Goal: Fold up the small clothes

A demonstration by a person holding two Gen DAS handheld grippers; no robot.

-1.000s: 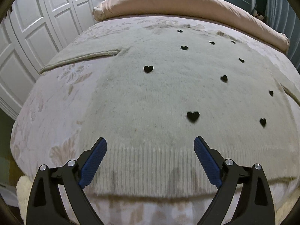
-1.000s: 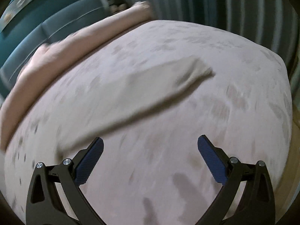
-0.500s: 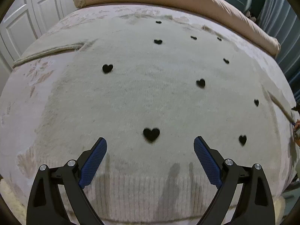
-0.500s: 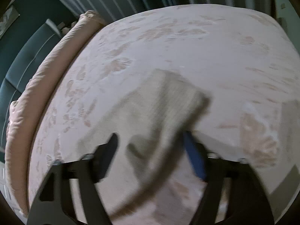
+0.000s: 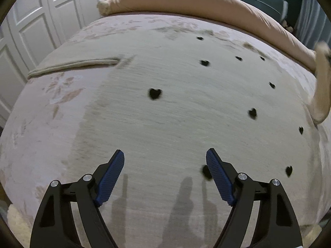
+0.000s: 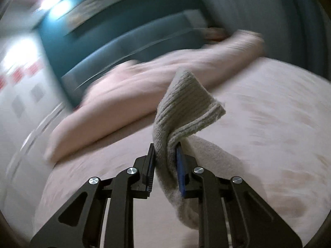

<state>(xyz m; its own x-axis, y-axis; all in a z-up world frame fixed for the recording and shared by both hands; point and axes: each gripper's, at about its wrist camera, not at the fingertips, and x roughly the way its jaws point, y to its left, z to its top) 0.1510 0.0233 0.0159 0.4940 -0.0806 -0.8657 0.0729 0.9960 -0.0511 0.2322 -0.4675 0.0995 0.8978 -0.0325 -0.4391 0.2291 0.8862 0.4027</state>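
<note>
Sweater [image 5: 175, 113]: lying spread flat on the bed [image 5: 51, 107], hem end nearest the left gripper [image 5: 165, 159], black hearts facing up.
Left gripper: hovering over the sweater's hem end, jaws spread but narrowing, nothing between them.
Right gripper [image 6: 164, 155]: jaws closing on the sweater's ribbed sleeve cuff [image 6: 186, 103], which is rising off the bed.
Slip risk: the cuff is sitting bunched and skewed in the pinch, so it may be pulling free.
Drag risk: the lifted sleeve may be tugging the sweater's body out of flat.
</note>
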